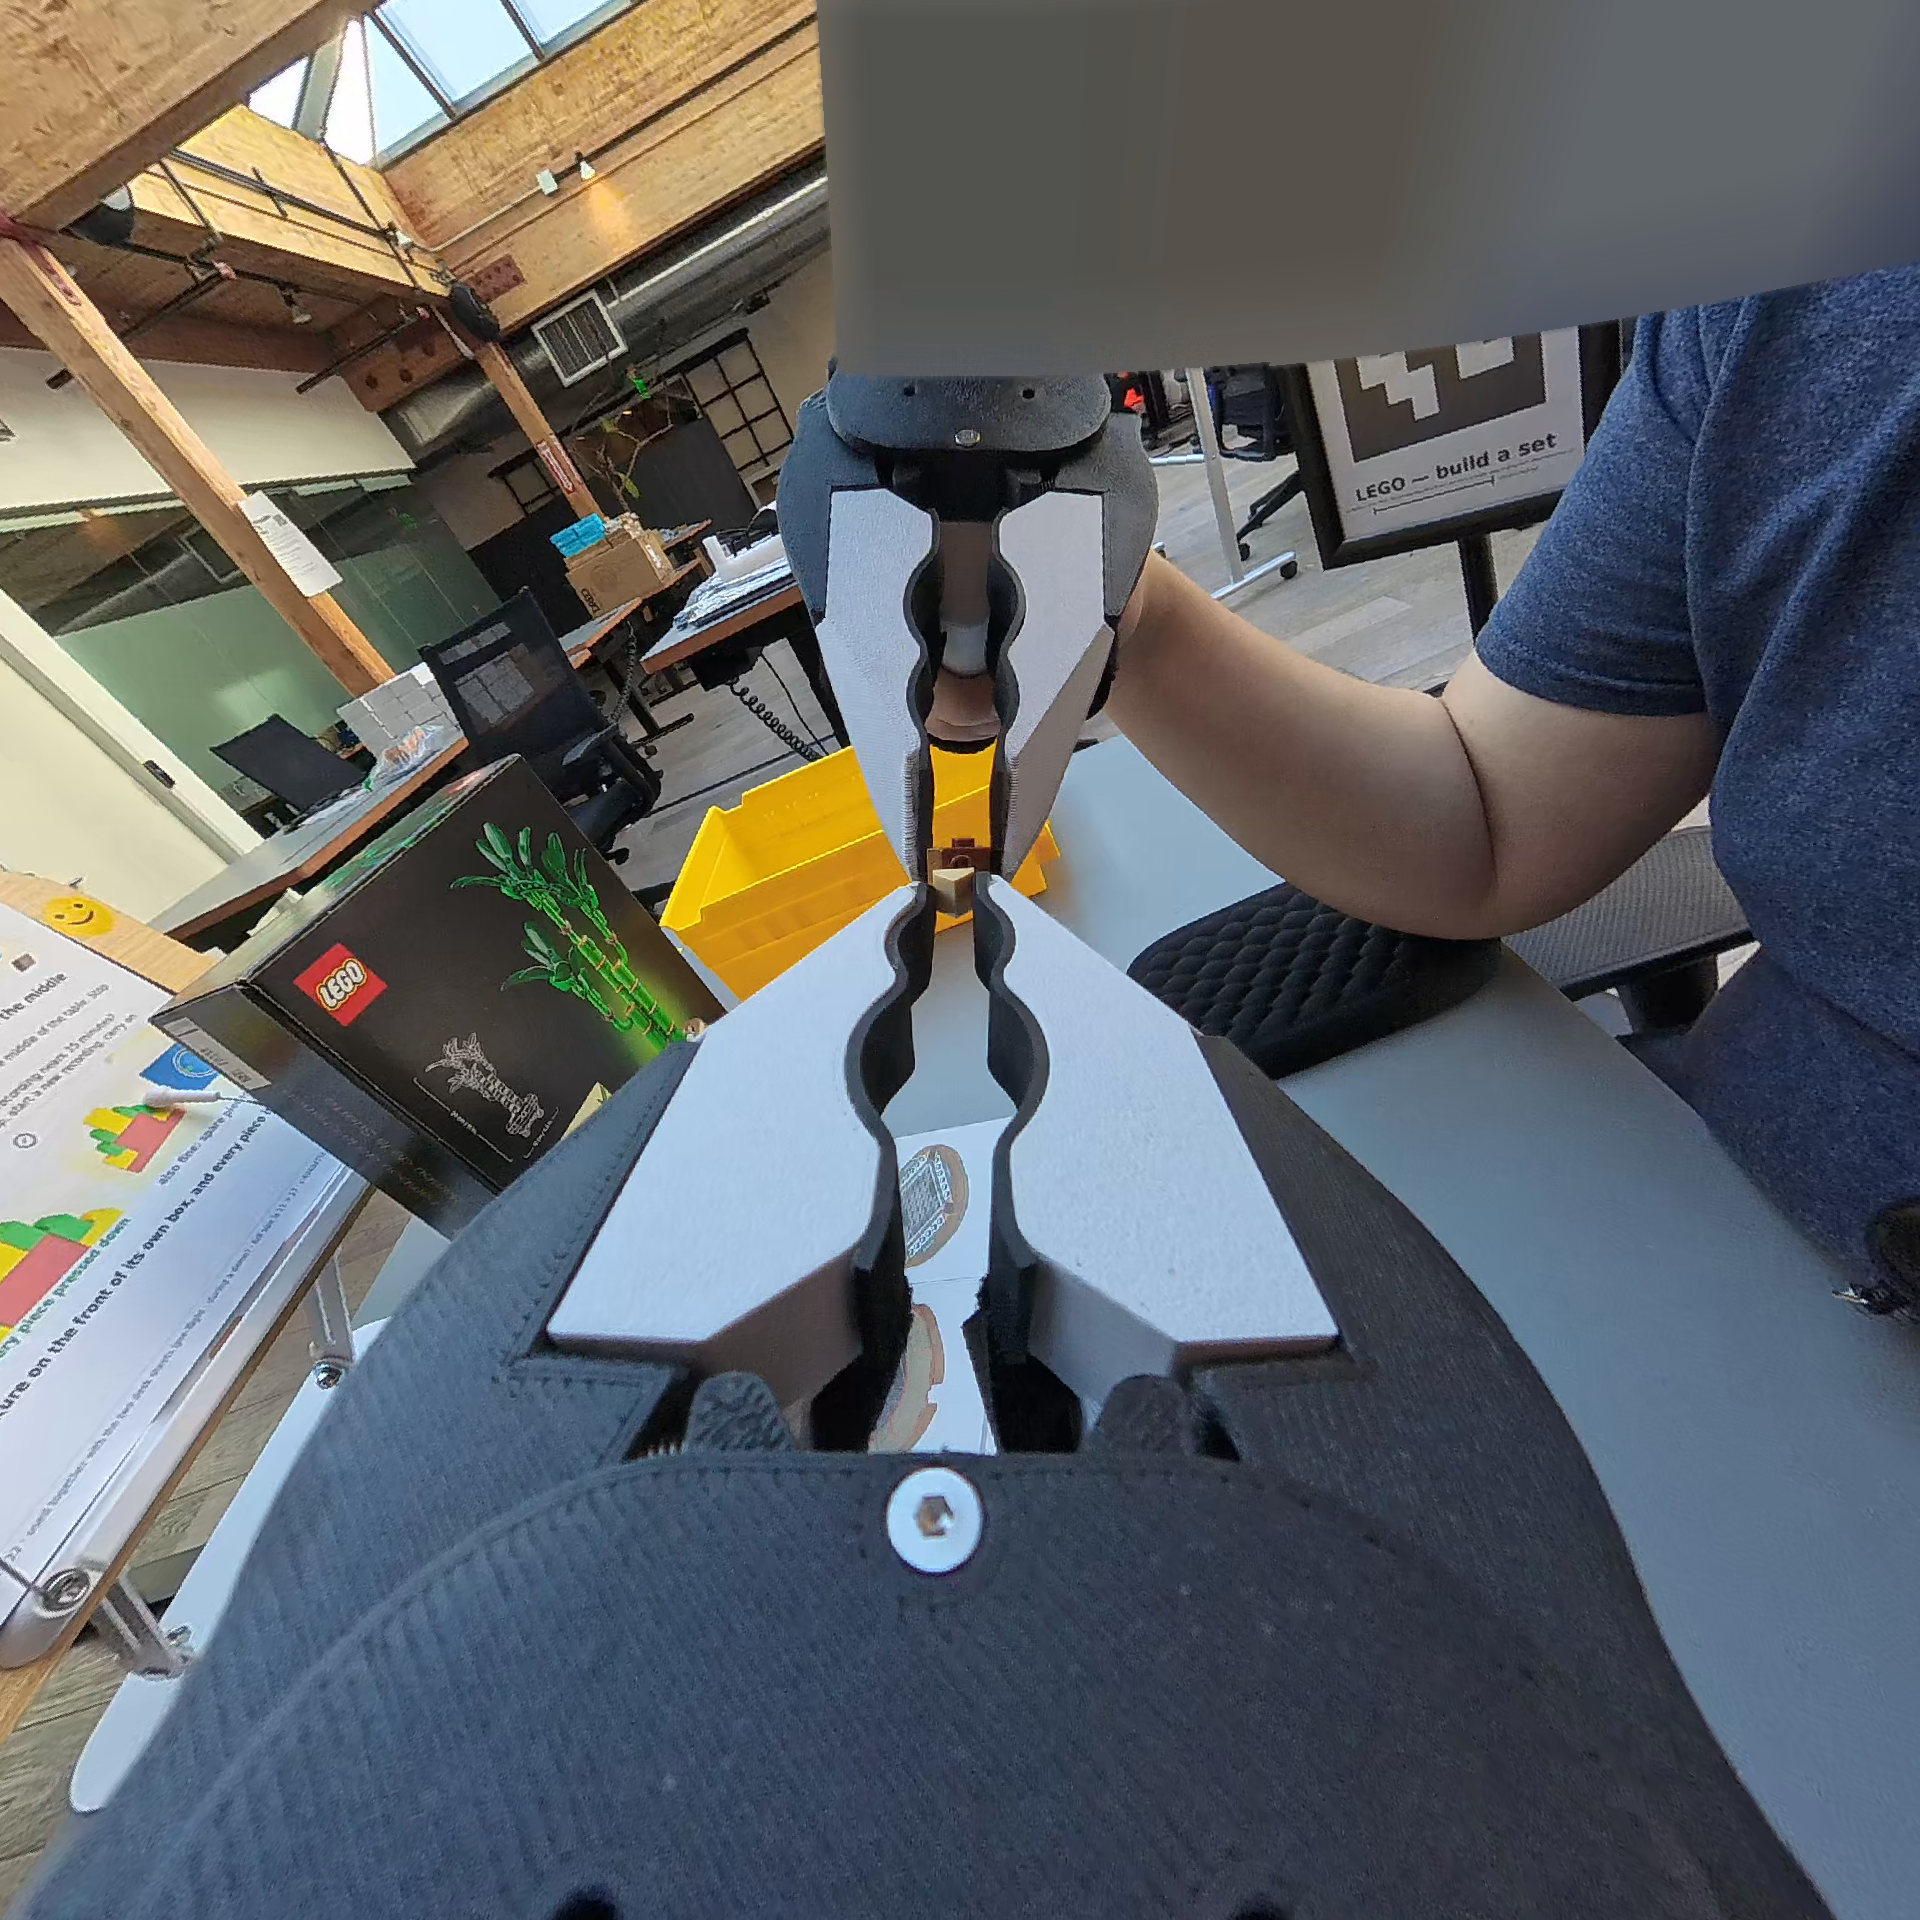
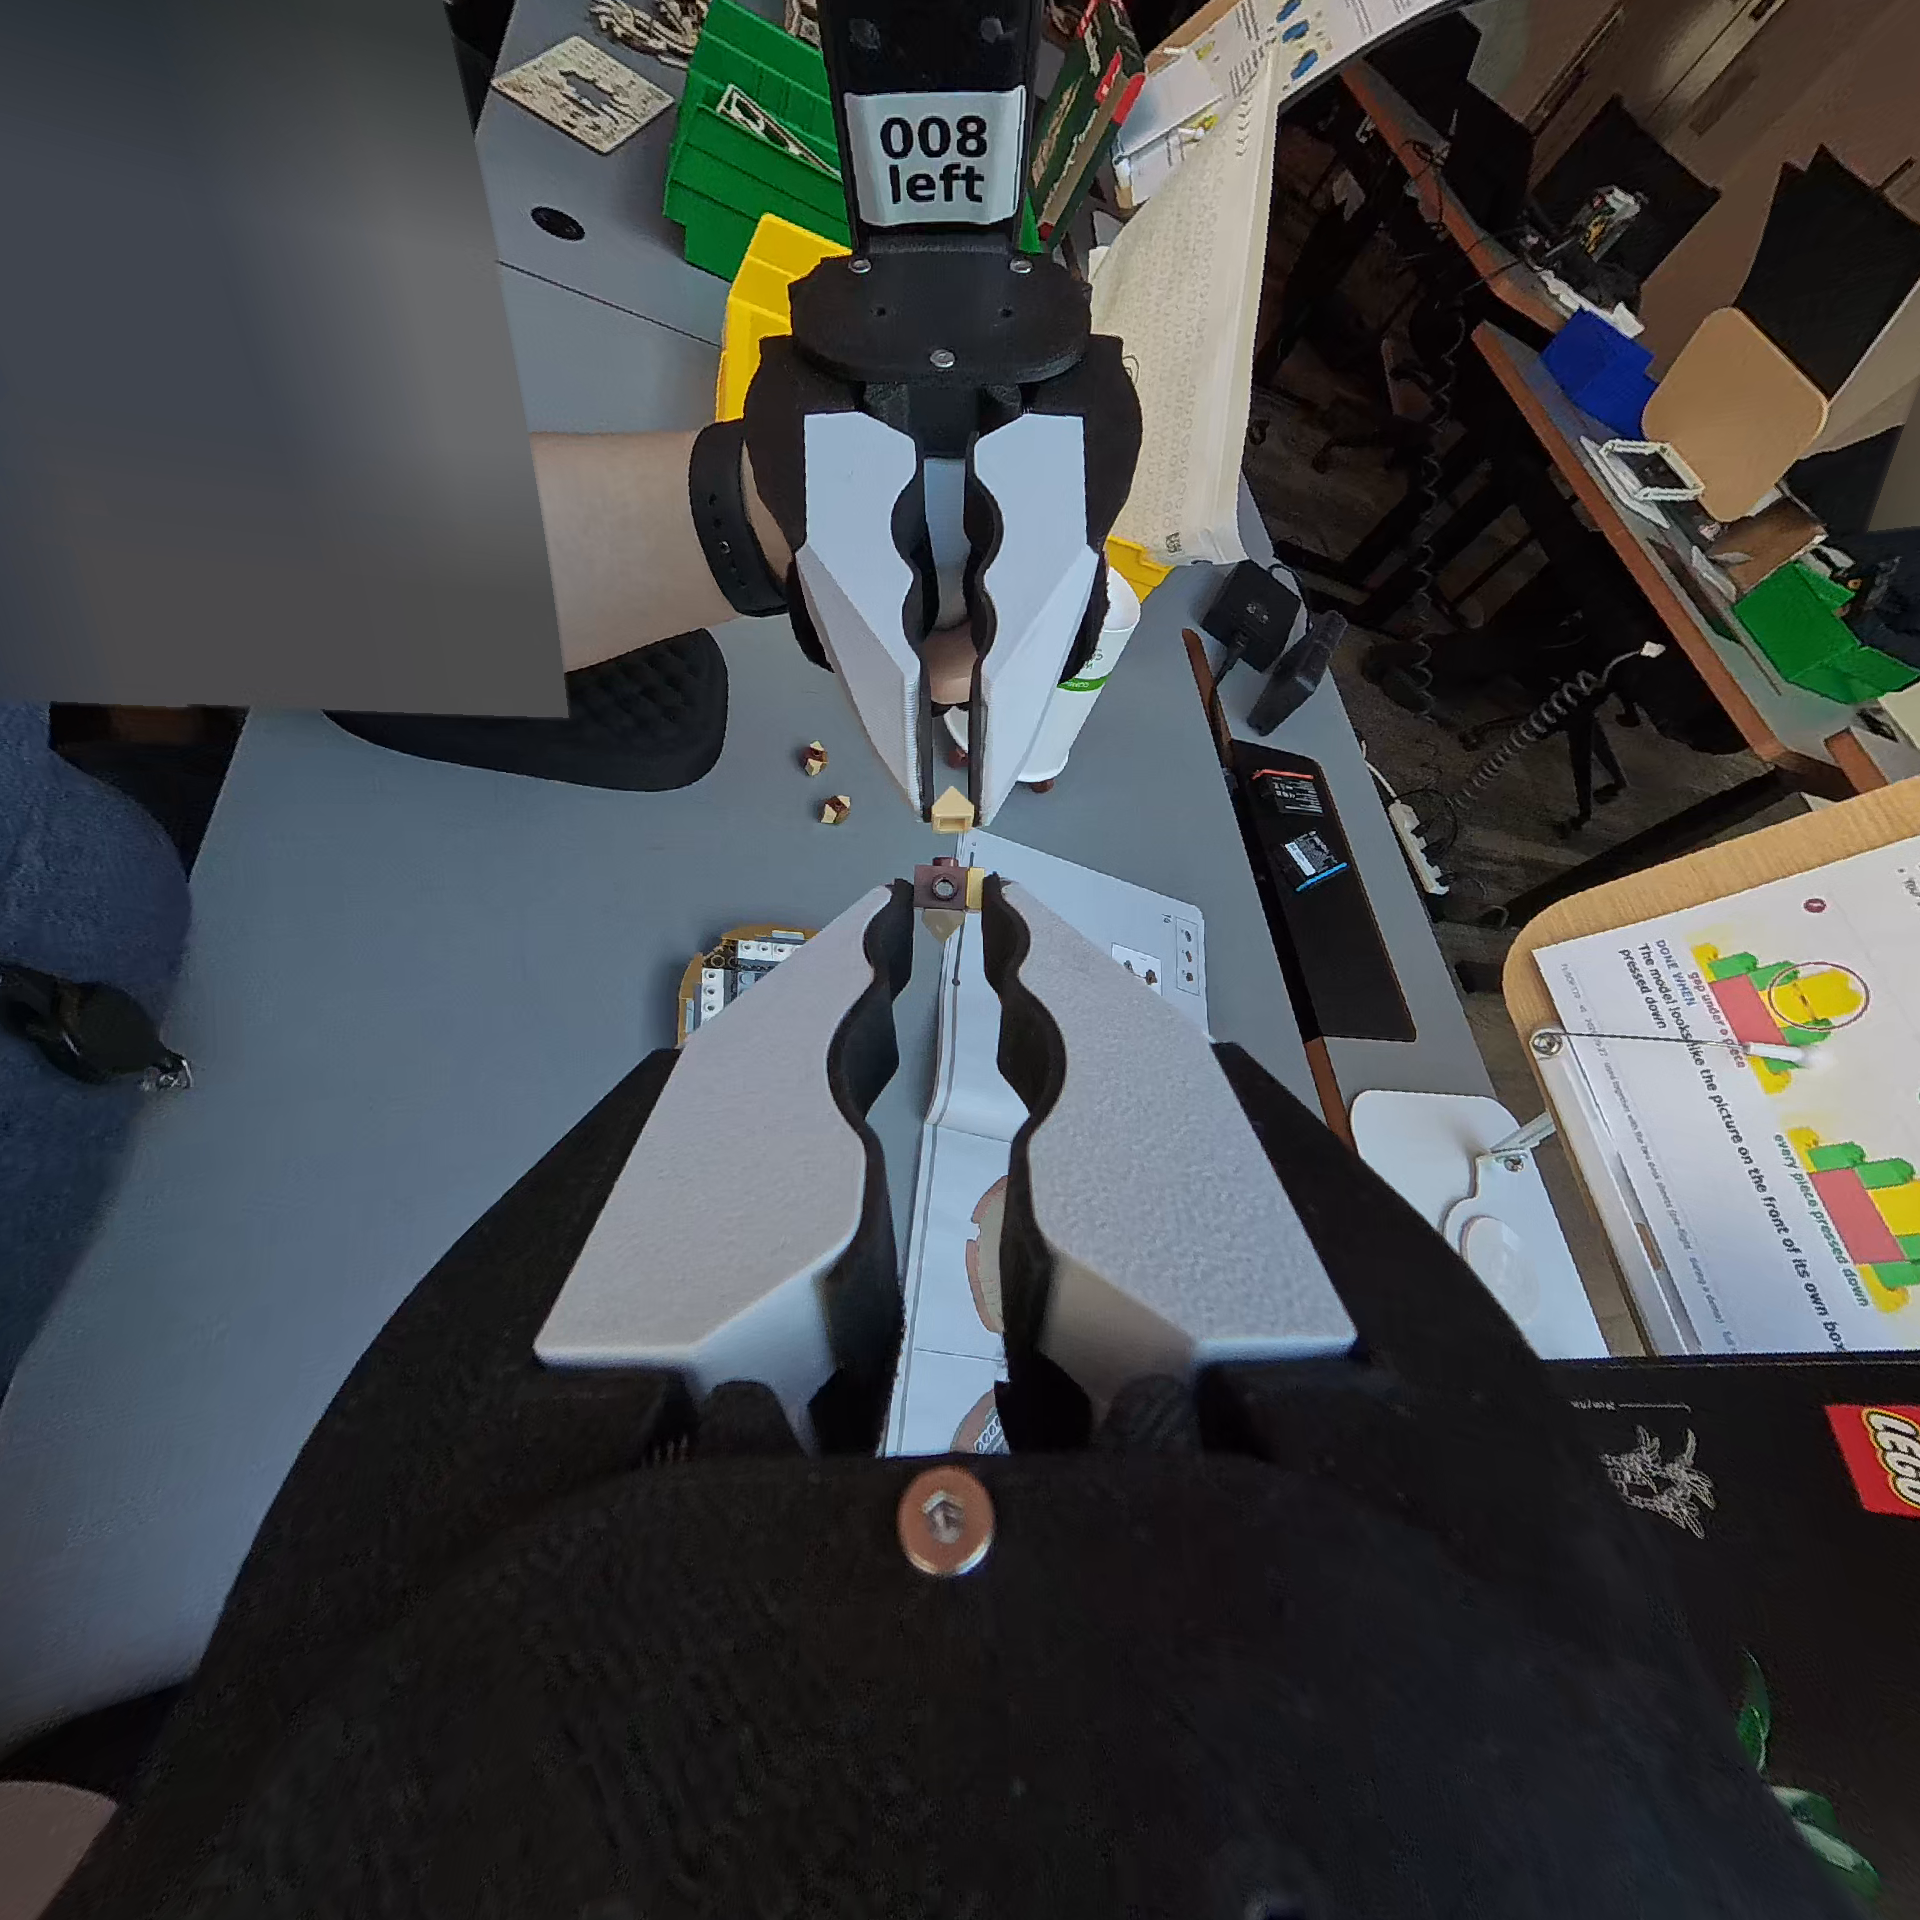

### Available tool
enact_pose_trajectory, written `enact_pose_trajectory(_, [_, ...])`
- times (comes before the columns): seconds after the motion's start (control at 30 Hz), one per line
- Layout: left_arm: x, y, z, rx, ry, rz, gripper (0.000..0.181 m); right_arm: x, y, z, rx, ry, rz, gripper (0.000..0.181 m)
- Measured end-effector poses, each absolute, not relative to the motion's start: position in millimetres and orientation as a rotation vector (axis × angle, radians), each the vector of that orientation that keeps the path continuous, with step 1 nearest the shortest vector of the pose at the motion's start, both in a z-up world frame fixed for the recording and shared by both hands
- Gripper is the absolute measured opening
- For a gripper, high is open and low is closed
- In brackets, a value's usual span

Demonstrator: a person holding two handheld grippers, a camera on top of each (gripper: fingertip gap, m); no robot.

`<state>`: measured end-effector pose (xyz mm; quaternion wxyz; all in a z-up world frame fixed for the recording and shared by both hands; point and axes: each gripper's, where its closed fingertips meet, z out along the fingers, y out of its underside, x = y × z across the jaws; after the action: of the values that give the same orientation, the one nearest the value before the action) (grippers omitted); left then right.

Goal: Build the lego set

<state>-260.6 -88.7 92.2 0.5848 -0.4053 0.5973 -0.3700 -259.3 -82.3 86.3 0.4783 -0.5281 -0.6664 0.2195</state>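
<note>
My left gripper (image 1: 949,902) is shut on a small tan sloped piece (image 1: 952,889). My right gripper (image 2: 945,896) is shut on a small dark brown brick with tan parts (image 2: 943,889). The two grippers face each other tip to tip above the grey table (image 2: 416,935). In the right wrist view the left gripper (image 2: 951,821) holds the tan piece (image 2: 951,808) with a small gap between it and the brown brick. In the left wrist view the right gripper (image 1: 961,860) and its brown brick (image 1: 962,850) sit just behind the tan piece.
Two small brown-and-tan assemblies (image 2: 815,758) (image 2: 834,808) lie on the table. A round partial build (image 2: 732,971) and an open instruction booklet (image 2: 1101,935) lie below the grippers. A yellow bin (image 1: 790,883), green bins (image 2: 748,156), the black set box (image 1: 447,987) and a person's arm (image 1: 1351,790) surround them. Both grippers' tips are close together, under 4 cm apart. The round partial build (image 2: 732,971) is about 25 centimeters from both grippers' fingertips.
</note>
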Motion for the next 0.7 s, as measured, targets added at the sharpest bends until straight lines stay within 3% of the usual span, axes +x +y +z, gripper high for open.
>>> enact_pose_trajectory(0.7, [-258.4,-88.5,81.7,-0.97,1.439,-0.852,0.005,-263.0,-81.8,78.0,-1.324,-1.649,0.578,0.012])
